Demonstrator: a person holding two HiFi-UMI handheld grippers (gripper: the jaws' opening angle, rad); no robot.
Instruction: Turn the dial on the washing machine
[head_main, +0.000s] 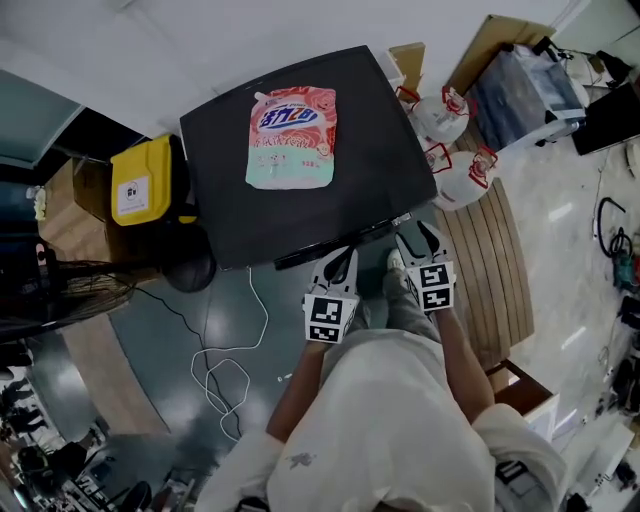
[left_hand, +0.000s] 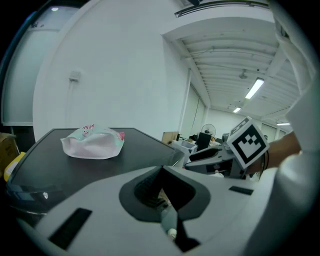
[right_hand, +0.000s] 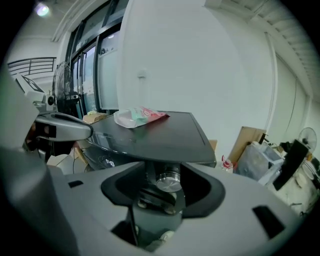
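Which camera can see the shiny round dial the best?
The right gripper view: the silver dial sits near its middle, under the dark top edge of the washing machine. The head view looks down on the machine's top, so the dial is hidden there. The left gripper view shows the top too, but no dial.

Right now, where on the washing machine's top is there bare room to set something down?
The washing machine lid is bare across its near half, between the detergent pouch and the front edge, plus strips either side of the pouch. Crowded beside it: white jugs to the right, a yellow container to the left.
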